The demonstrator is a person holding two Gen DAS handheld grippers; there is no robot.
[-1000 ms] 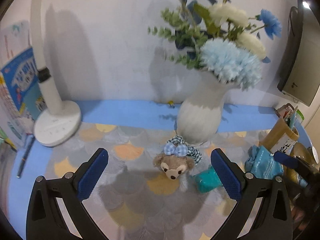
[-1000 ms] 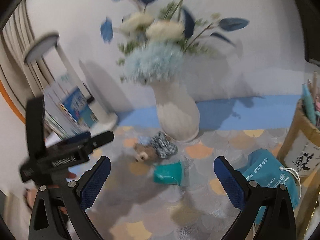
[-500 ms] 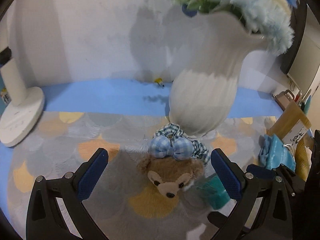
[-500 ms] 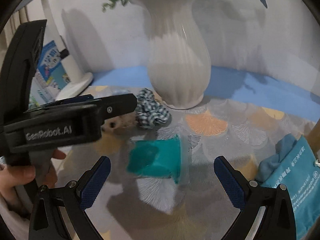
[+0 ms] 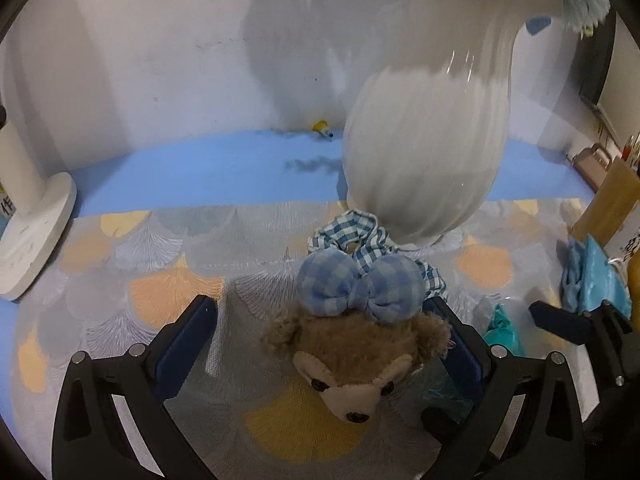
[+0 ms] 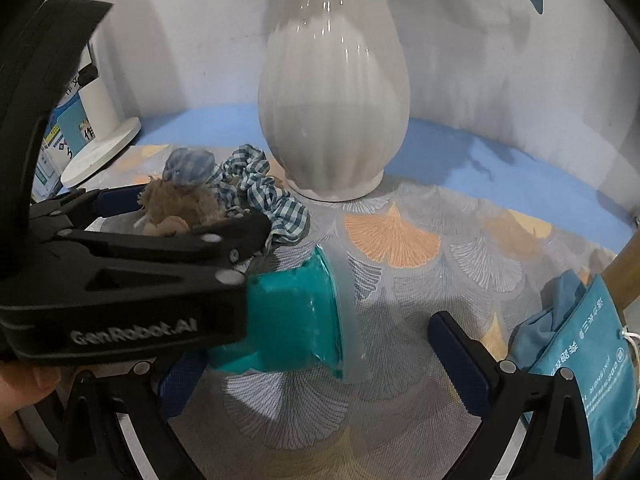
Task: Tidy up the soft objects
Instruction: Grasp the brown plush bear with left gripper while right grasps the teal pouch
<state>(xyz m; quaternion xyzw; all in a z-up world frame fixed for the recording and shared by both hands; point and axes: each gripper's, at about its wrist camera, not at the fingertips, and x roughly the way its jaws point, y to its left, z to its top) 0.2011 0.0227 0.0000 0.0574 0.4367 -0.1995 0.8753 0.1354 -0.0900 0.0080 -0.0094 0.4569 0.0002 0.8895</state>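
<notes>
A small brown plush bear (image 5: 356,354) with a blue checked bow lies on the patterned mat, face toward me. My left gripper (image 5: 324,344) is open with its fingers on either side of the bear's head; it also shows in the right wrist view (image 6: 176,216). A blue checked scrunchie (image 5: 360,240) lies just behind the bear, against the vase. A teal soft packet (image 6: 288,320) lies between the open fingers of my right gripper (image 6: 320,356). A teal drawstring pouch (image 6: 580,344) lies at the right.
A white ribbed vase (image 5: 424,152) with flowers stands close behind the bear. A white lamp base (image 5: 32,232) is at the far left. A tan pen holder (image 5: 608,204) stands at the right edge. The wall runs along the back.
Both grippers have moved forward and down. The left gripper's fingers now flank the bear, and the right gripper's fingers now flank the teal packet. Both stay open.
</notes>
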